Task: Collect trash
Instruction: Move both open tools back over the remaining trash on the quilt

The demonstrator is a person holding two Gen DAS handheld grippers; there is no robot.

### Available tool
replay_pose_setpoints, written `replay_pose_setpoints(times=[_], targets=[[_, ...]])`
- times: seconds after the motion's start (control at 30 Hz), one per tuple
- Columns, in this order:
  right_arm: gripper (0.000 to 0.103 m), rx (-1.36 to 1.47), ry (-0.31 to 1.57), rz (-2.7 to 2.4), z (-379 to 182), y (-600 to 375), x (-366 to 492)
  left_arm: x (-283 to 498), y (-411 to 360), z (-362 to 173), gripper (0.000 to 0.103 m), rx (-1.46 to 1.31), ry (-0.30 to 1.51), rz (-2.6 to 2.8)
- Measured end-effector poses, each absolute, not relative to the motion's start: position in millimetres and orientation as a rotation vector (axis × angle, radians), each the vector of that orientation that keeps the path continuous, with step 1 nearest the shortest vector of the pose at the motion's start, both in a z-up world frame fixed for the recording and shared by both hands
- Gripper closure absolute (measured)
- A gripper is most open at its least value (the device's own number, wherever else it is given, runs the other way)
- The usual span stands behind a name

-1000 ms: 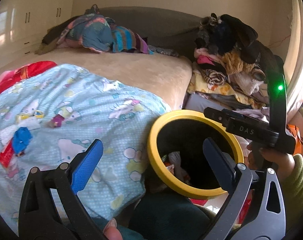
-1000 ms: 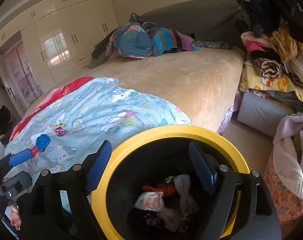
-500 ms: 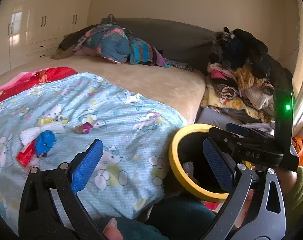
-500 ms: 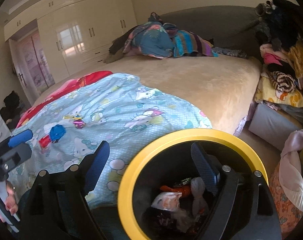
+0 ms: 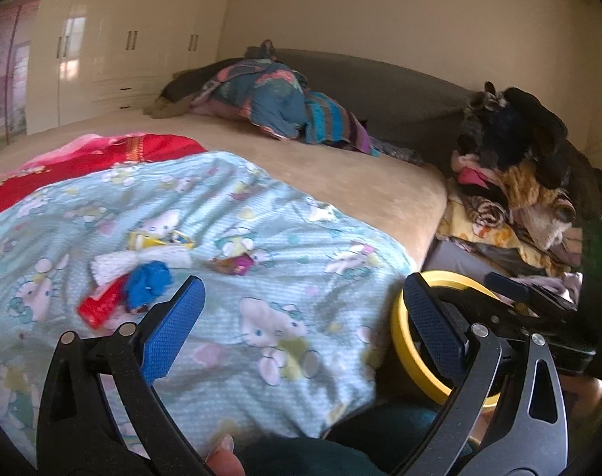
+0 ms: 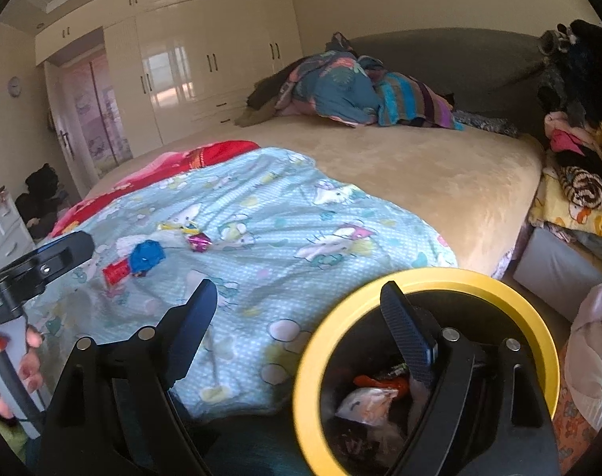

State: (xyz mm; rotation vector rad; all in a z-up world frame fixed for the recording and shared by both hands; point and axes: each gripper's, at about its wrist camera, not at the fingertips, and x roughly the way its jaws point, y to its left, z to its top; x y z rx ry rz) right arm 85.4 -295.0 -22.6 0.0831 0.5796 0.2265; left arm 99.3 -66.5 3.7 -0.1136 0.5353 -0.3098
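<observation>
Both tongs gaping, gripping nothing: left gripper [image 5: 301, 325], right gripper [image 6: 297, 337] just widening. Red wrapper [image 5: 100, 305] lying ahead-left, long axis slanting; left gripper sitting nearer.

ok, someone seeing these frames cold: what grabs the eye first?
Probably the yellow-rimmed bin at the foot of the bed, already holding wrappers, with the open right gripper over its edge. Next, the litter on the pale blue cartoon blanket: a red wrapper, a crumpled blue piece against it, a pink foil wrapper nearby. The open left gripper faces that cluster.
</observation>
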Motion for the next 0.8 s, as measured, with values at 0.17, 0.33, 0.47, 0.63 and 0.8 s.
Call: replay_pose_setpoints(times=[0.17,0.33,0.47,0.63,0.8], targets=[[0.017,0.067,0.554,0.254,-16.1,-276.8,83.8,103.2,-47.1,5.4,0.011,-0.137,0.523,-0.268],[0.017,0.051,0.556,0.293,-13.7,-258.3,87.0,105.2,-27.4,5.8,0.011,-0.166,0.512,-0.227],[0.017,0.031,0.558,0.315,-12.7,-244.4,89.5,107.0,-13.2,6.2,0.011,-0.185,0.507,-0.196],[0.016,0.007,0.559,0.342,-11.2,-226.7,93.4,108.9,3.3,4.9,0.011,-0.209,0.505,-0.163],[0.016,-0.012,0.563,0.367,-11.0,-211.3,100.5,111.7,18.8,0.3,0.011,-0.226,0.514,-0.133]])
